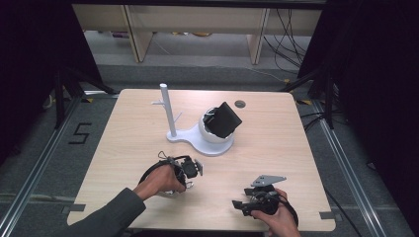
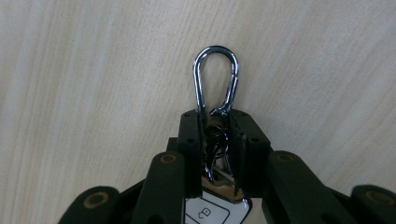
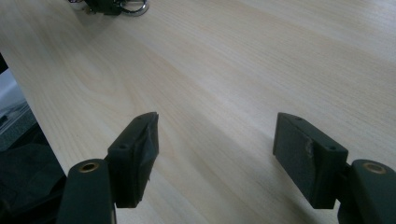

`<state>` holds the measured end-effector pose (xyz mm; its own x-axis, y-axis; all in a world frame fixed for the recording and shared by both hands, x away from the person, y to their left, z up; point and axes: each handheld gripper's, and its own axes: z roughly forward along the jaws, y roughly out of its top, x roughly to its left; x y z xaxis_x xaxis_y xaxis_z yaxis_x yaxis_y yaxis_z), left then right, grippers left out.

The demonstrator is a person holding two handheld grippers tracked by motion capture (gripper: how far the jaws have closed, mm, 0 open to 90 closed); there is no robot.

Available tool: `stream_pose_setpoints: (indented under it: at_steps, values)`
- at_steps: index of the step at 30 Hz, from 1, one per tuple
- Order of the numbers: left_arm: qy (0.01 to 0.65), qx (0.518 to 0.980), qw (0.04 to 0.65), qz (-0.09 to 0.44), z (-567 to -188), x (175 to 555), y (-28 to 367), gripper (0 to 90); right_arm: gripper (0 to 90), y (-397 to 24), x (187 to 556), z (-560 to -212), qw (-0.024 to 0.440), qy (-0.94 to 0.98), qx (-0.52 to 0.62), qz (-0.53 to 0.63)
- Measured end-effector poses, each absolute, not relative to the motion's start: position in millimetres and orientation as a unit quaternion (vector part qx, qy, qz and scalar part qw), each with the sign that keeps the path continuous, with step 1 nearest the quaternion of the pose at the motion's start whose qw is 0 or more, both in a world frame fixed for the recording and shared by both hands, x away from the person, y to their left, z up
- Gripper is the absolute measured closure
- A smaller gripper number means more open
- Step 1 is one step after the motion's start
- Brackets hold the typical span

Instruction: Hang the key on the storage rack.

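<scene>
Pale wooden table (image 1: 276, 148) on grey floor (image 1: 29, 163), dark curtains (image 1: 29, 54) beside.

Bare table (image 1: 276, 148) lies open around both hands; the white stand (image 1: 197, 136) with its pole blocks mid-table behind.

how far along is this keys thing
Done: the left gripper is shut on the key bunch at the base of its carabiner, low over the table. In hand: just that grip. The right gripper is open with nothing between its jaws. Left, at a guess: hanging the carabiner on the white stand.
</scene>
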<state>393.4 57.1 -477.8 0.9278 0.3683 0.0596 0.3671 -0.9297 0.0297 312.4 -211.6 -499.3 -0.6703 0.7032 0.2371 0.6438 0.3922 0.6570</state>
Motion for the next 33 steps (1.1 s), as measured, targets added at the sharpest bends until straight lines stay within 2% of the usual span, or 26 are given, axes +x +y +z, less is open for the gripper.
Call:
stream_pose_setpoints:
  at_steps: [3, 10, 16, 26, 33]
  values:
    - [0.174, 0.983, 0.014, 0.053, -478.3, 392.1, 56.3, 75.3, 32.4, -211.7, 312.8, -498.6, 0.036, 0.836, 0.403, 0.372]
    - [0.184, 0.982, 0.04, 0.016, -476.3, 394.5, 64.8, 75.4, 32.5, -213.0, 313.4, -498.8, 0.038, 0.831, 0.407, 0.377]
    - [0.205, 0.977, 0.059, 0.021, -460.7, 401.3, 78.0, 75.3, 32.5, -211.7, 313.3, -500.4, 0.039, 0.827, 0.407, 0.385]
    - [0.25, 0.962, 0.102, 0.042, -399.7, 416.5, 122.8, 75.3, 32.4, -213.4, 314.7, -499.9, 0.037, 0.83, 0.409, 0.376]
    - [0.269, 0.954, 0.12, 0.062, -371.9, 417.9, 146.3, 75.3, 32.5, -212.5, 314.3, -501.2, 0.038, 0.827, 0.411, 0.381]
